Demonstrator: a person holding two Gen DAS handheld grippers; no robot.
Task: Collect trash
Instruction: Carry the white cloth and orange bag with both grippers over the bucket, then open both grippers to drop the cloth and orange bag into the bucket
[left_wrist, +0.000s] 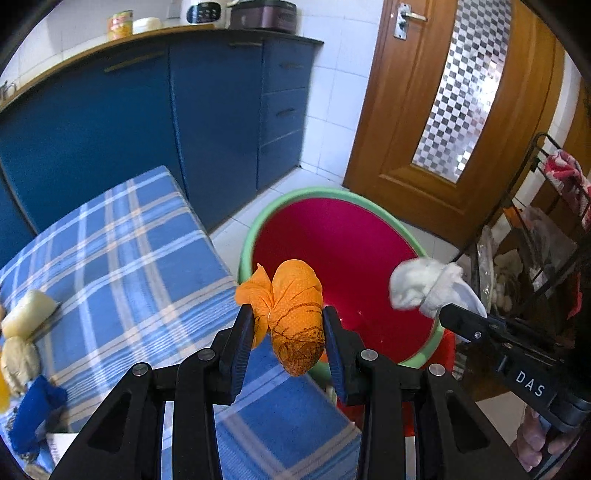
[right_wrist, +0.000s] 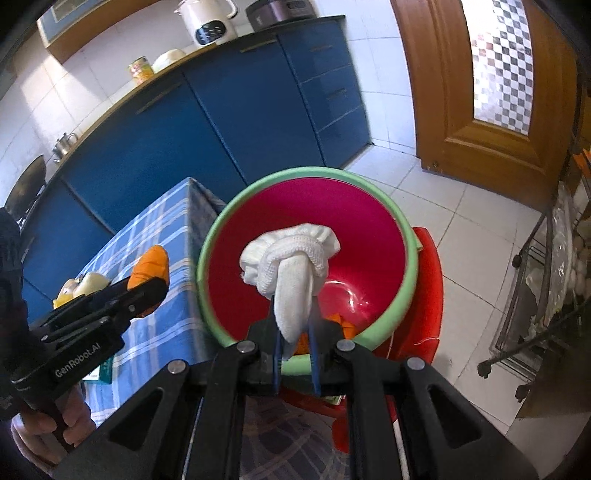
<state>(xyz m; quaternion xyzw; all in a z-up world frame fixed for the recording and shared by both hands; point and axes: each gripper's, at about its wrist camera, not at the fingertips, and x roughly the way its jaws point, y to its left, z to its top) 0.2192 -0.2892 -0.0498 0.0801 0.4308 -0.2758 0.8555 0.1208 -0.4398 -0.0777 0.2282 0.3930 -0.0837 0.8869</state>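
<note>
My left claw (left_wrist: 288, 325) is clamped on an orange rag (left_wrist: 293, 314), a knotted bundle hanging between the blue pads right at the near rim of the basin (left_wrist: 258, 221). My right claw (right_wrist: 295, 332) is pinched on a white rag (right_wrist: 291, 266), also knotted, and that one hangs over the red inside of the basin, well inside the green rim.

The basin sits on a red stool (right_wrist: 430, 280) just beside the tabletop (left_wrist: 122, 251), which wears a blue and white checked cloth. In the right wrist view I can see something orange already lying at the bottom of the basin, mostly hidden behind my claw.

On the tabletop, over at its left edge, more lies waiting: a pale yellowish bundle (left_wrist: 27, 310), a beige one (left_wrist: 18, 360) touching it, and a dark blue rag (left_wrist: 33, 413) nearer to me.

Around us it's a kitchen. Blue cabinets (left_wrist: 147, 122) run along the wall behind the tabletop, with a white kettle (right_wrist: 208, 20), a dark cooker (left_wrist: 264, 14) and a yellow jar (left_wrist: 120, 25) on top. The floor (right_wrist: 461, 229) is white tile. A wooden door (left_wrist: 436, 110) with a chequered glass panel stands to the right, and a black wire rack (right_wrist: 535, 295) on wheels sits at the far right, stuffed with bags.
</note>
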